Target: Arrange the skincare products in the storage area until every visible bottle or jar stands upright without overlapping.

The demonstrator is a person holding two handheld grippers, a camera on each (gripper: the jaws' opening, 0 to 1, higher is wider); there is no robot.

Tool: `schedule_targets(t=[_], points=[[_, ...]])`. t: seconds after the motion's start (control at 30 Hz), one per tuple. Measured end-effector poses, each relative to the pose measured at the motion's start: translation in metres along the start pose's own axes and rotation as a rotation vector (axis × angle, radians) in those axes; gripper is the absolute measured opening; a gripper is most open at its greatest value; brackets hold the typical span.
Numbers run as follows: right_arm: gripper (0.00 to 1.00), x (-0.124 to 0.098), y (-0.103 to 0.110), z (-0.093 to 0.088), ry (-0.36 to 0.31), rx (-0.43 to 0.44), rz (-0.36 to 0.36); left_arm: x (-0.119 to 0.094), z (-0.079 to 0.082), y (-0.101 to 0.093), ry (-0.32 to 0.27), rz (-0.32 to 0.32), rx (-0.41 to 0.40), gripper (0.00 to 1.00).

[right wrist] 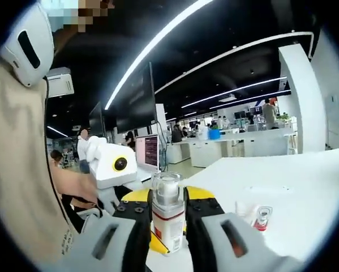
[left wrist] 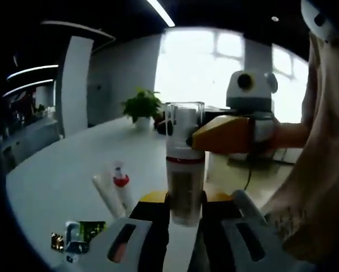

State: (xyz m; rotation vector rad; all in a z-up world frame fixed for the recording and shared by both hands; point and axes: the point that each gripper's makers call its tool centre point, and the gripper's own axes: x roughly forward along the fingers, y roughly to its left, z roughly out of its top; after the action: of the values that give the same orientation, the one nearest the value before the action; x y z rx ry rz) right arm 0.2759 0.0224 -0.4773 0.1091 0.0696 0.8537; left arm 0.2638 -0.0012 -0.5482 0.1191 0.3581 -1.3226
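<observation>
A pump bottle (left wrist: pixel 185 170) with a clear cap, white shoulder, red band and brownish body stands upright above the white table (left wrist: pixel 73 170). My left gripper (left wrist: pixel 186 199) is shut on its lower body. The right gripper (left wrist: pixel 194 139) reaches in from the right, its orange jaw pressed against the white shoulder. In the right gripper view the same bottle (right wrist: pixel 168 224) sits between the jaws of my right gripper (right wrist: pixel 168 198), which is shut on it. The left gripper (right wrist: pixel 154 242) shows its yellow jaw low against the bottle. A red-capped tube (left wrist: pixel 121 184) and a white tube (left wrist: pixel 104 195) lie on the table.
A small shiny packet or jar (left wrist: pixel 78 235) lies near the table's front left. A potted plant (left wrist: pixel 142 105) stands at the far end. A small red-capped item (right wrist: pixel 261 218) rests on the table to the right. The person's beige sleeve (left wrist: pixel 316 170) is close by.
</observation>
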Motion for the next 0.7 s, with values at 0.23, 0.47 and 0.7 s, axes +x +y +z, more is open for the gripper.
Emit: schedule_targets(t=[0.23, 0.47, 0.7], points=[[0.21, 0.001, -0.013, -0.020, 0.117, -0.139, -0.098, 0.018, -0.013, 0.013, 0.045, 0.027, 0.053, 0.19], [0.21, 0.003, -0.030, -0.046, 0.184, -0.166, -0.154, 0.040, -0.037, 0.027, 0.084, 0.056, 0.048, 0.19], [0.21, -0.001, -0.048, -0.076, 0.245, -0.152, -0.191, 0.061, -0.061, 0.034, 0.115, 0.053, 0.039, 0.19]])
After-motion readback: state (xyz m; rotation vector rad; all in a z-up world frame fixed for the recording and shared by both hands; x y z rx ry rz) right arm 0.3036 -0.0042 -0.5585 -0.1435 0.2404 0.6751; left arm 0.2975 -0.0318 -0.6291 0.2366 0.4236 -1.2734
